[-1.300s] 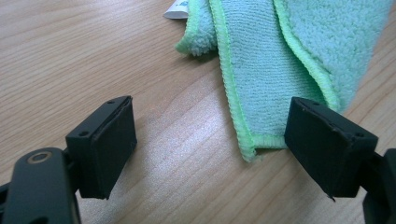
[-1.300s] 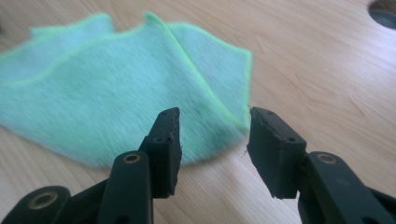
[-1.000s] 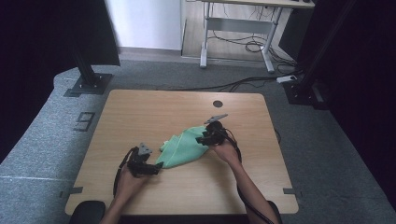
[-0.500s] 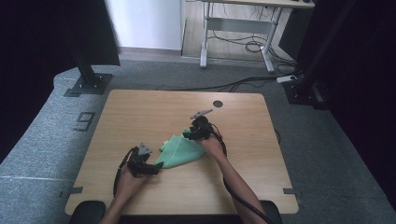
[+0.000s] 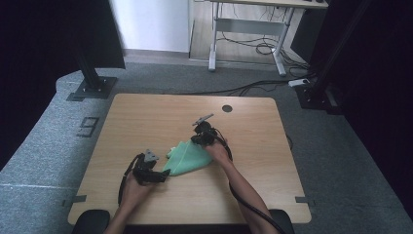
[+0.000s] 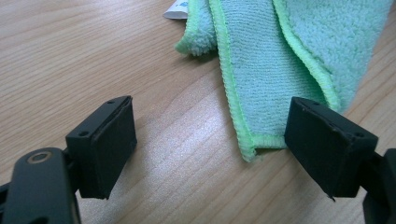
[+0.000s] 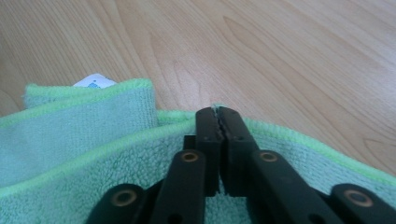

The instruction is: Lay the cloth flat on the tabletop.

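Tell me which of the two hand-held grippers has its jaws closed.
The right hand-held gripper: its jaws are pinched together at the green cloth's edge. The left hand-held gripper stands wide open, one jaw by the cloth's corner.

Each tool is black: the left tool (image 6: 210, 149) has two blocky square-faced pads fixed by small screws, the right tool (image 7: 218, 122) slim jaws on linkages with brass-coloured rivets. Grey three-cornered plates top both; black cables trail back. Forearms are bare.
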A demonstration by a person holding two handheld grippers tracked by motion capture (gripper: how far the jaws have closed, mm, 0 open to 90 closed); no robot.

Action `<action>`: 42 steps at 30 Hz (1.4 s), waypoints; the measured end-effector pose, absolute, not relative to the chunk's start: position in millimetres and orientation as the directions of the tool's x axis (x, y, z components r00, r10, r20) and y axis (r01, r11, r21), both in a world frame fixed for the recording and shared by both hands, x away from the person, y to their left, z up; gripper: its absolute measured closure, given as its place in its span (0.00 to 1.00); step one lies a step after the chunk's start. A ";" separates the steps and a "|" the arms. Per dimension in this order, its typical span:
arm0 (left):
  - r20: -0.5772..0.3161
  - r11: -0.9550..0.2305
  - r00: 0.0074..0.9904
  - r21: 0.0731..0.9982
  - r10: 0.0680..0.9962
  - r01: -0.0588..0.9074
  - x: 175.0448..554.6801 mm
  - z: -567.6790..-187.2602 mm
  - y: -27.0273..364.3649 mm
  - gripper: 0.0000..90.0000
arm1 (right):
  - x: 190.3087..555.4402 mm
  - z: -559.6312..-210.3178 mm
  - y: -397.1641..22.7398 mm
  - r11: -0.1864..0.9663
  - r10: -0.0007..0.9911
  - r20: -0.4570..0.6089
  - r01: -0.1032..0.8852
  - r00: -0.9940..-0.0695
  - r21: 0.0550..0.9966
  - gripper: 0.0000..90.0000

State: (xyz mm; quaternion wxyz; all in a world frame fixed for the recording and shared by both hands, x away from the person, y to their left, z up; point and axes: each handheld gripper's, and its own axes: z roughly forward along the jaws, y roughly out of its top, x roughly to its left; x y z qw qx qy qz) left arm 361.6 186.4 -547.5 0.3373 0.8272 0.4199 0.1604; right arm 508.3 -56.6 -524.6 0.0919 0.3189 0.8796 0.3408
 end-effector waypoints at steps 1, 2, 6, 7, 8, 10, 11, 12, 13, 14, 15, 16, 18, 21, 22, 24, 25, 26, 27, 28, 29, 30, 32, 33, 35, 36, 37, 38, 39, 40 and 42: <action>-0.018 -0.420 0.596 0.693 0.803 0.586 361.6 -547.5 186.4 0.18 | 507.6 -522.7 -57.5 0.564 0.624 0.052 0.496 -0.779 0.660 0.99; -0.018 -0.420 0.596 0.693 0.803 0.586 361.6 -547.5 186.4 0.18 | 507.2 -520.5 -58.7 0.565 0.624 0.045 0.490 -0.780 0.664 0.99; -0.016 -0.422 0.597 0.691 0.802 0.586 361.6 -547.4 186.5 0.18 | 503.9 -508.3 -64.5 0.558 0.621 0.045 0.482 -0.783 0.675 0.99; -0.016 -0.423 0.597 0.691 0.802 0.586 361.6 -547.4 186.5 0.18 | 502.5 -505.3 -66.2 0.554 0.618 0.050 0.480 -0.784 0.680 0.99; -0.016 -0.423 0.597 0.691 0.802 0.586 361.6 -547.4 186.5 0.18 | 502.5 -505.3 -66.2 0.554 0.618 0.050 0.480 -0.784 0.680 0.99; -0.017 -0.422 0.597 0.692 0.802 0.586 361.6 -547.5 186.4 0.18 | 496.9 -497.0 -71.4 0.552 0.609 0.057 0.475 -0.791 0.685 0.99; -0.017 -0.422 0.597 0.692 0.802 0.586 361.6 -547.5 186.3 0.18 | 495.1 -494.9 -72.7 0.556 0.606 0.056 0.473 -0.793 0.684 0.99; -0.016 -0.422 0.597 0.691 0.802 0.586 361.6 -547.4 186.3 0.18 | 493.7 -493.4 -73.8 0.556 0.605 0.056 0.472 -0.794 0.684 0.99; -0.017 -0.422 0.597 0.692 0.802 0.586 361.6 -547.5 186.2 0.18 | 493.0 -492.4 -74.7 0.556 0.603 0.060 0.473 -0.795 0.683 0.99; -0.016 -0.422 0.597 0.692 0.802 0.586 361.6 -547.5 186.2 0.18 | 493.0 -492.2 -75.1 0.555 0.603 0.063 0.475 -0.795 0.683 0.98; -0.017 -0.422 0.597 0.692 0.802 0.586 361.6 -547.5 186.2 0.18 | 494.0 -492.8 -75.1 0.556 0.601 0.063 0.474 -0.796 0.683 0.95; -0.016 -0.422 0.597 0.692 0.802 0.586 361.6 -547.5 186.2 0.18 | 495.2 -493.9 -74.5 0.554 0.604 0.065 0.477 -0.795 0.683 0.92; -0.015 -0.424 0.597 0.691 0.802 0.586 361.7 -547.4 186.3 0.18 | 499.1 -497.6 -72.2 0.556 0.606 0.057 0.474 -0.793 0.683 0.84; -0.017 -0.422 0.597 0.692 0.802 0.586 361.6 -547.5 186.2 0.18 | 506.2 -505.6 -67.9 0.546 0.617 0.054 0.476 -0.785 0.689 0.72; -0.017 -0.421 0.596 0.692 0.803 0.586 361.6 -547.5 186.2 0.18 | 508.6 -508.8 -66.5 0.540 0.623 0.060 0.484 -0.780 0.689 0.69; -0.018 -0.419 0.595 0.693 0.803 0.587 361.6 -547.5 186.1 0.18 | 513.1 -515.6 -63.8 0.540 0.617 0.068 0.485 -0.784 0.688 0.67; -0.018 -0.418 0.595 0.693 0.804 0.587 361.6 -547.6 186.1 0.18 | 514.5 -518.8 -62.2 0.545 0.617 0.063 0.484 -0.784 0.684 0.67; -0.019 -0.418 0.595 0.694 0.804 0.587 361.6 -547.6 186.0 0.18 | 515.9 -521.9 -60.8 0.549 0.619 0.059 0.485 -0.783 0.681 0.67; -0.019 -0.418 0.595 0.694 0.804 0.587 361.6 -547.6 186.0 0.18 | 517.3 -524.8 -59.7 0.551 0.619 0.058 0.487 -0.783 0.678 0.69; -0.019 -0.418 0.595 0.693 0.804 0.587 361.6 -547.6 186.0 0.18 | 518.2 -527.3 -58.9 0.553 0.621 0.059 0.491 -0.781 0.673 0.74; -0.019 -0.418 0.595 0.693 0.804 0.587 361.6 -547.6 186.0 0.18 | 518.6 -529.5 -58.2 0.558 0.622 0.058 0.494 -0.781 0.667 0.80; -0.019 -0.418 0.594 0.694 0.804 0.587 361.6 -547.6 186.0 0.18 | 518.7 -531.6 -57.8 0.563 0.627 0.051 0.498 -0.777 0.660 0.85; -0.019 -0.417 0.594 0.694 0.804 0.587 361.6 -547.6 186.0 0.18 | 518.7 -533.1 -58.0 0.566 0.626 0.050 0.497 -0.778 0.658 0.89; -0.017 -0.421 0.596 0.692 0.803 0.587 361.6 -547.5 186.2 0.18 | 518.1 -532.1 -60.1 0.555 0.629 0.060 0.502 -0.775 0.663 0.93; -0.017 -0.421 0.596 0.692 0.803 0.587 361.6 -547.5 186.2 0.18 | 517.6 -530.6 -60.8 0.556 0.629 0.054 0.497 -0.776 0.667 0.94; -0.019 -0.418 0.595 0.694 0.804 0.587 361.6 -547.6 186.0 0.18 | 516.0 -525.2 -62.9 0.554 0.628 0.047 0.488 -0.777 0.675 0.94; -0.019 -0.418 0.595 0.694 0.804 0.587 361.6 -547.6 186.0 0.18 | 516.0 -525.2 -62.9 0.554 0.628 0.047 0.488 -0.777 0.675 0.94; -0.019 -0.418 0.594 0.694 0.804 0.587 361.6 -547.6 186.0 0.18 | 515.3 -521.5 -64.3 0.551 0.626 0.044 0.481 -0.779 0.682 0.94; -0.019 -0.418 0.594 0.694 0.804 0.587 361.6 -547.6 186.0 0.18 | 514.4 -517.6 -65.8 0.548 0.624 0.045 0.478 -0.780 0.687 0.94; -0.019 -0.418 0.595 0.694 0.804 0.587 361.6 -547.6 186.0 0.18 | 513.3 -513.6 -67.3 0.545 0.622 0.047 0.475 -0.781 0.691 0.94; -0.017 -0.421 0.596 0.692 0.803 0.586 361.6 -547.5 186.1 0.18 | 509.2 -502.6 -72.3 0.540 0.614 0.047 0.463 -0.788 0.704 0.93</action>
